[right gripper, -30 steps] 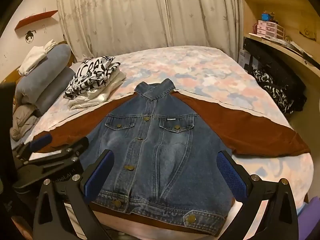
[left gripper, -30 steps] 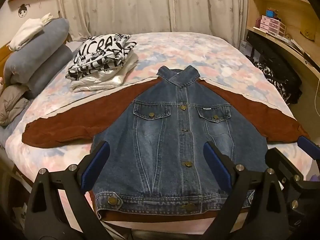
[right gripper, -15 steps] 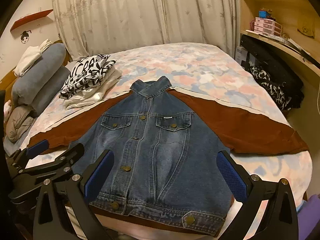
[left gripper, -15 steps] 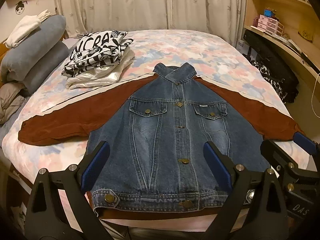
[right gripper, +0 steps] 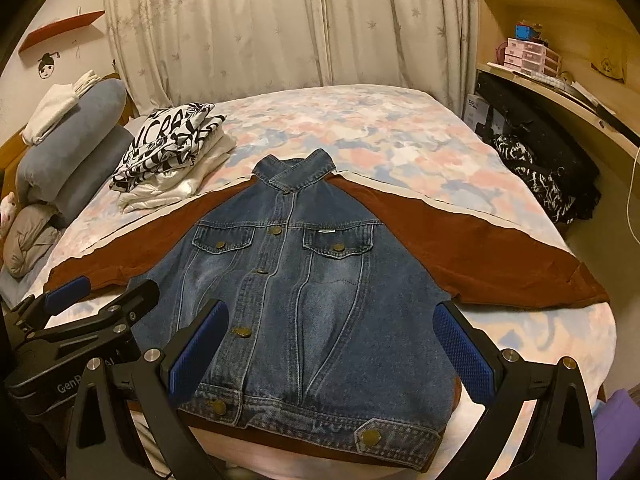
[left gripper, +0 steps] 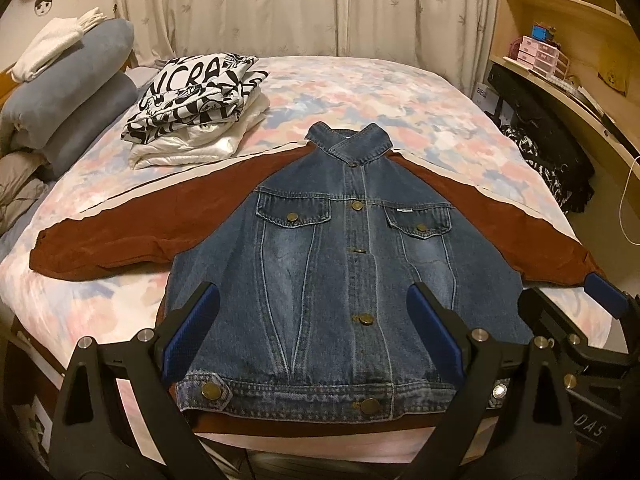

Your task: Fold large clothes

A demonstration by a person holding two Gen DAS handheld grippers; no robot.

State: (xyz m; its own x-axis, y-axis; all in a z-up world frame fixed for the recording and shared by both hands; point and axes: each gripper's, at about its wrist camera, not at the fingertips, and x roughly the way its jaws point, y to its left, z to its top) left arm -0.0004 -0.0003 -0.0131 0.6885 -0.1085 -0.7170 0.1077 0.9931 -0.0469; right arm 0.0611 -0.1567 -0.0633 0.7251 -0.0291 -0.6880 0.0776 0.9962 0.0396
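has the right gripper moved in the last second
Yes. The right gripper now sits higher against the jacket hem in the left view, so it has eased forward over the bed.

Jacket [left gripper: 344, 272] flat on bed [left gripper: 400, 96], folded clothes [left gripper: 196, 116] behind-left

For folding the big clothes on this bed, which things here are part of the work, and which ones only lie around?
Part of the work:
- denim jacket, spread flat, buttoned
- its brown sleeves, stretched out to both sides
- left tool and right tool, both open, holding nothing

Only lying around:
- stack of folded clothes
- pillows
- curtains
- shelves
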